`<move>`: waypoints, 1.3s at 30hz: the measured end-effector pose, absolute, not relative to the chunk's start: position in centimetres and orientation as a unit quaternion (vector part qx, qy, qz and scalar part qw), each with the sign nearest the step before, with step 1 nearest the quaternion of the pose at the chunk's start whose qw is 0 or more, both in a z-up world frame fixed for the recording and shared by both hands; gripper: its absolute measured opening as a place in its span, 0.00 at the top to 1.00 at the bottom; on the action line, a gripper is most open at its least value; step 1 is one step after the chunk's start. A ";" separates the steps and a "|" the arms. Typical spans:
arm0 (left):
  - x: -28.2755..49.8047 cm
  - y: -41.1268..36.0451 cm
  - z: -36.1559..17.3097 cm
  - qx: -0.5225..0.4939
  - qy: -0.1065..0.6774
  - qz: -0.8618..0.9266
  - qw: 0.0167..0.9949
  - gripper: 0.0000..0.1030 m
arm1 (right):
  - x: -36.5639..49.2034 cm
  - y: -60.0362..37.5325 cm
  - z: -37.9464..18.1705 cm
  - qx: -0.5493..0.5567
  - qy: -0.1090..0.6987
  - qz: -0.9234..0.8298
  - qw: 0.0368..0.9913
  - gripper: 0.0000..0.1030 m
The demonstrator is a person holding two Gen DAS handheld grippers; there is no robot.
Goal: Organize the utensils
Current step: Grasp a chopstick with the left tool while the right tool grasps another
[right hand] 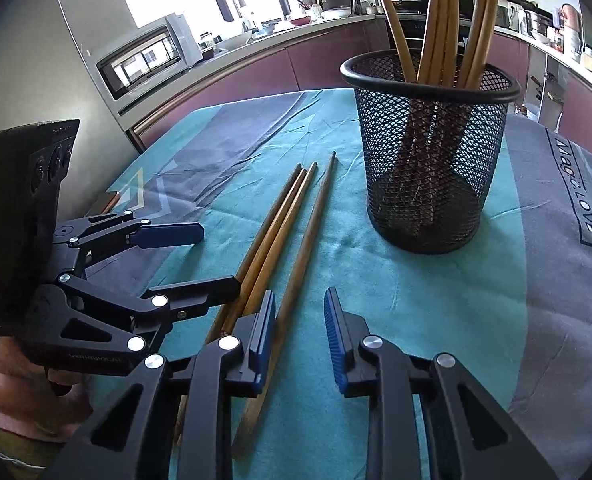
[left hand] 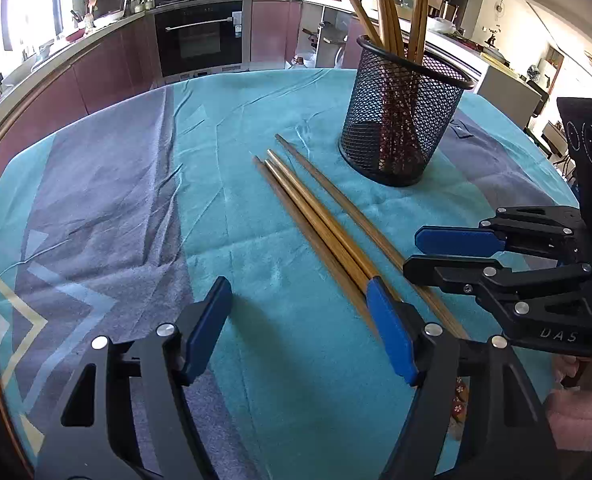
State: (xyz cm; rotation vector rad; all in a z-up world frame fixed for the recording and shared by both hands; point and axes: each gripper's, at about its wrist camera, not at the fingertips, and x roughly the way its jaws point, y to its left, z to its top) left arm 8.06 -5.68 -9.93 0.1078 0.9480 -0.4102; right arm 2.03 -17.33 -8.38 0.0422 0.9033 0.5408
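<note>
Kitchen's wrapping round the back, with maroon cabinets and a black oven (left hand: 198, 36). A wrinkly teal-and-grey cloth (left hand: 108, 200) is covering the table. The round black mesh cup (left hand: 403, 120) is holding several upright wooden chopsticks. Four loose chopsticks (left hand: 319, 216) are lying just beside the cup. Left gripper (left hand: 299, 328) and right gripper (right hand: 299, 340) are both hanging wide apart, gripping nothing.

Four brown chopsticks (left hand: 315, 224) flat on cloth, mid-table, near-parallel. More stand upright in black mesh cup (left hand: 399, 120) toward far edge.
</note>
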 end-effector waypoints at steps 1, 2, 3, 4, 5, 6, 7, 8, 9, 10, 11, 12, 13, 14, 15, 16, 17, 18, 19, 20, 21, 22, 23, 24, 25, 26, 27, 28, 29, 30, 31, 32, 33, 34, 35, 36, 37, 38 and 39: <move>8.0 -5.6 -10.0 0.053 0.453 -0.196 0.868 0.34 | 2.0 -17.4 -8.4 0.021 0.431 0.258 0.864 0.77; 7.9 -5.5 -10.0 0.055 0.453 -0.196 0.868 0.35 | 2.0 -17.4 -8.4 0.021 0.431 0.259 0.864 0.77; 7.8 -5.5 -10.0 0.058 0.453 -0.196 0.868 0.35 | 2.0 -17.5 -8.4 0.022 0.431 0.259 0.864 0.77; 7.8 -5.5 -10.0 0.060 0.453 -0.195 0.868 0.36 | 2.0 -17.4 -8.4 0.022 0.431 0.259 0.864 0.77; 7.7 -5.4 -9.9 0.061 0.453 -0.196 0.868 0.36 | 2.0 -17.4 -8.4 0.021 0.431 0.259 0.864 0.77; 7.8 -5.3 -9.9 0.062 0.454 -0.196 0.867 0.37 | 2.0 -17.5 -8.4 0.021 0.431 0.259 0.864 0.77; 7.8 -5.3 -9.8 0.062 0.454 -0.197 0.867 0.38 | 2.0 -17.4 -8.4 0.021 0.431 0.259 0.864 0.77; 7.8 -5.2 -9.8 0.062 0.454 -0.197 0.867 0.40 | 2.0 -17.4 -8.4 0.020 0.431 0.258 0.864 0.77; 7.7 -5.1 -9.8 0.062 0.454 -0.197 0.867 0.43 | 2.0 -17.4 -8.4 0.019 0.431 0.258 0.864 0.77; 7.8 -5.0 -9.7 0.062 0.454 -0.196 0.867 0.45 | 2.0 -17.3 -8.4 0.020 0.431 0.257 0.864 0.77; 8.0 -5.0 -9.7 0.060 0.455 -0.198 0.866 0.46 | 2.1 -17.2 -8.3 0.018 0.431 0.257 0.865 0.77; 8.1 -4.9 -9.7 0.058 0.455 -0.198 0.866 0.48 | 2.2 -17.1 -8.3 0.015 0.431 0.256 0.865 0.77; 8.3 -4.9 -9.7 0.057 0.455 -0.198 0.866 0.50 | 2.3 -16.9 -8.3 0.015 0.430 0.256 0.865 0.77; 8.5 -4.9 -9.7 0.057 0.455 -0.198 0.866 0.53 | 2.5 -16.7 -8.2 0.015 0.430 0.258 0.865 0.77; 8.6 -4.9 -9.7 0.056 0.455 -0.198 0.866 0.57 | 2.7 -16.5 -8.2 0.014 0.429 0.257 0.866 0.77; 8.9 -5.0 -9.7 0.054 0.456 -0.198 0.866 0.58 | 2.9 -16.3 -8.2 0.011 0.428 0.257 0.866 0.77; 9.1 -5.1 -9.7 0.052 0.456 -0.199 0.866 0.60 | 3.1 -16.0 -8.2 0.008 0.428 0.257 0.867 0.77; 9.3 -5.1 -9.7 0.050 0.456 -0.199 0.866 0.61 | 3.2 -15.9 -8.3 0.006 0.428 0.255 0.867 0.77; 9.4 -5.1 -9.7 0.049 0.456 -0.199 0.866 0.61 | 3.4 -15.8 -8.4 0.006 0.430 0.253 0.866 0.77; 9.5 -5.2 -9.7 0.050 0.455 -0.199 0.866 0.62 | 3.5 -15.8 -8.4 0.007 0.430 0.252 0.867 0.78; 9.5 -5.3 -9.7 0.051 0.455 -0.199 0.867 0.63 | 3.5 -15.9 -8.4 0.008 0.432 0.249 0.867 0.81; 9.4 -5.4 -9.7 0.052 0.454 -0.198 0.867 0.63 | 3.5 -16.0 -8.5 0.009 0.433 0.247 0.867 0.85; 9.4 -5.5 -9.7 0.053 0.454 -0.199 0.867 0.64 | 3.5 -16.2 -8.5 0.013 0.435 0.246 0.866 0.86; 9.4 -5.6 -9.7 0.052 0.454 -0.199 0.867 0.66 | 3.5 -16.5 -8.5 0.021 0.437 0.246 0.865 0.89; 9.3 -5.6 -9.7 0.051 0.454 -0.199 0.867 0.67 | 3.4 -16.7 -8.6 0.027 0.439 0.246 0.863 0.91; 9.3 -5.6 -9.7 0.048 0.455 -0.201 0.866 0.71 | 3.4 -16.9 -8.6 0.032 0.441 0.246 0.863 0.91; 9.3 -5.7 -9.7 0.044 0.456 -0.203 0.865 0.74 | 3.3 -17.1 -8.6 0.038 0.442 0.246 0.862 0.92; 9.2 -5.7 -9.7 0.041 0.457 -0.205 0.864 0.75 | 3.2 -17.3 -8.7 0.043 0.443 0.245 0.861 0.93; 9.0 -5.8 -9.8 0.041 0.458 -0.207 0.864 0.75 | 3.1 -17.5 -8.7 0.046 0.444 0.244 0.861 0.93; 8.8 -5.9 -9.8 0.042 0.458 -0.207 0.864 0.75 | 2.9 -17.6 -8.7 0.049 0.445 0.243 0.860 0.93; 8.6 -6.0 -9.8 0.042 0.457 -0.207 0.864 0.76 | 2.7 -17.7 -8.7 0.052 0.446 0.244 0.859 0.93; 8.5 -6.0 -9.8 0.040 0.458 -0.207 0.864 0.78 | 2.6 -17.8 -8.8 0.056 0.448 0.244 0.858 0.93; 8.4 -5.9 -9.8 0.035 0.459 -0.207 0.863 0.80 | 2.4 -18.0 -8.8 0.060 0.450 0.243 0.857 0.93; 8.3 -5.7 -9.8 0.030 0.460 -0.208 0.862 0.83 | 2.1 -18.1 -8.8 0.062 0.451 0.242 0.857 0.94; 8.3 -5.6 -9.8 0.022 0.463 -0.210 0.861 0.85 | 1.9 -18.2 -8.7 0.063 0.452 0.242 0.856 0.94; 8.2 -5.5 -9.8 0.018 0.464 -0.210 0.860 0.85 | 1.6 -18.3 -8.8 0.064 0.454 0.242 0.855 0.94; 8.1 -5.5 -9.9 0.017 0.465 -0.210 0.860 0.85 | 1.4 -18.3 -8.8 0.063 0.456 0.244 0.854 0.94; 8.0 -5.4 -9.9 0.017 0.465 -0.211 0.860 0.85 | 1.3 -18.2 -8.7 0.059 0.457 0.244 0.853 0.94; 8.0 -5.4 -9.9 0.017 0.466 -0.210 0.859 0.83 | 1.1 -18.1 -8.6 0.053 0.458 0.244 0.853 0.94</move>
